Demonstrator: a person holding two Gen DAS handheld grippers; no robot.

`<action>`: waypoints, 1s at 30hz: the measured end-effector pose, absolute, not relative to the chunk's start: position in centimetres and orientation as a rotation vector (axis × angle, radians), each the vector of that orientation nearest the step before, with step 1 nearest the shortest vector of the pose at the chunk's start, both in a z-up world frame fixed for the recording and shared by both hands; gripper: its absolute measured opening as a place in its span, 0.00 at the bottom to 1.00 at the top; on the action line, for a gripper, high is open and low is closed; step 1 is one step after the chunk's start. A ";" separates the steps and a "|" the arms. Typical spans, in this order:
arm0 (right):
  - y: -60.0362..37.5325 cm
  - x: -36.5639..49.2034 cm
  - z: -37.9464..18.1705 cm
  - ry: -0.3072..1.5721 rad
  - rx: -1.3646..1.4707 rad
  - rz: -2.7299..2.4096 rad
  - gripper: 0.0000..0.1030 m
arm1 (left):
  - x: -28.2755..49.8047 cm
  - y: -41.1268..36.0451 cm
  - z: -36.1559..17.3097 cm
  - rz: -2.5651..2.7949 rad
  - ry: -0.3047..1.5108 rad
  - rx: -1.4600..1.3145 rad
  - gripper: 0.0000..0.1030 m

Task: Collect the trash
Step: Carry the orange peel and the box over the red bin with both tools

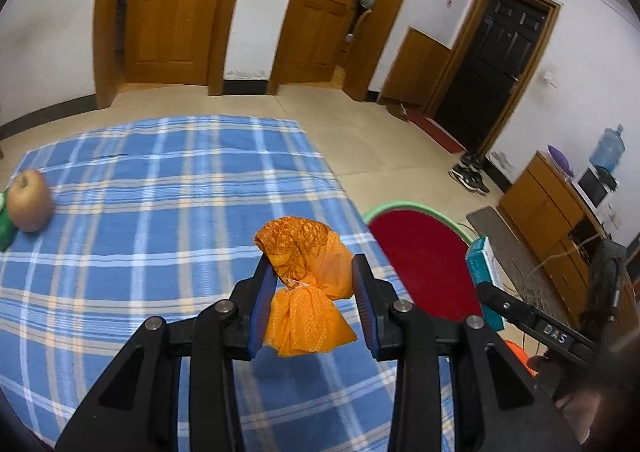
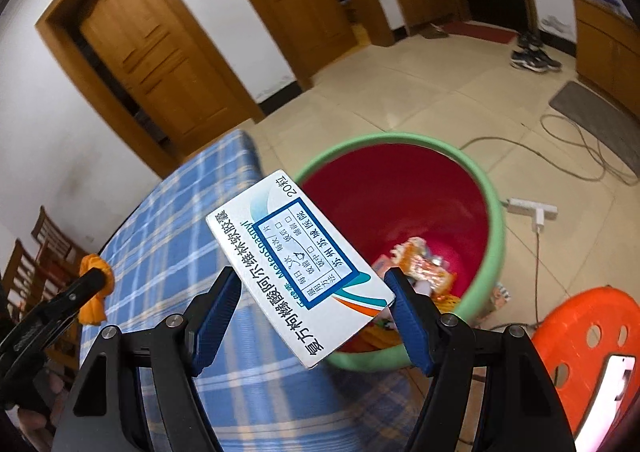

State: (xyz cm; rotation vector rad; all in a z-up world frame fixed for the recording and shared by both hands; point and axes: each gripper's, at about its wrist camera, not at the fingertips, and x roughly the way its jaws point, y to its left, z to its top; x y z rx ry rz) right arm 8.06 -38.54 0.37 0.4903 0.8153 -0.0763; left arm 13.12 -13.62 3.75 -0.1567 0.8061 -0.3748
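My left gripper (image 1: 314,284) is shut on a crumpled orange net bag (image 1: 308,272) and holds it above the blue plaid tablecloth (image 1: 160,192), near the table's right edge. My right gripper (image 2: 314,294) is shut on a white medicine box (image 2: 300,264) with blue print, held tilted beside the rim of the red bin with a green rim (image 2: 496,220). The bin stands on the floor by the table and holds several wrappers (image 2: 424,268). The bin (image 1: 424,264) and the box (image 1: 482,264) also show at the right of the left wrist view.
An apple (image 1: 30,200) and a green object (image 1: 4,224) lie at the table's left edge. An orange plastic stool (image 2: 588,348) stands right of the bin. A power strip (image 2: 528,208) and cables (image 2: 580,148) lie on the tiled floor. Wooden chairs (image 2: 36,252) stand beyond the table.
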 end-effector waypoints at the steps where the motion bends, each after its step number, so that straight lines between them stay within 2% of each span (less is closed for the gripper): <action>1: -39.1 8.0 0.1 0.818 0.503 -0.088 0.74 | 13.1 -14.2 3.7 -0.379 0.808 -0.146 0.37; 12: -41.7 8.4 -1.1 0.815 0.587 -0.133 0.74 | 13.3 -17.9 3.0 -0.431 0.832 -0.088 0.37; 30: -43.1 4.9 1.2 0.716 0.566 -0.239 0.74 | 15.4 -24.7 1.5 -0.598 0.862 0.018 0.37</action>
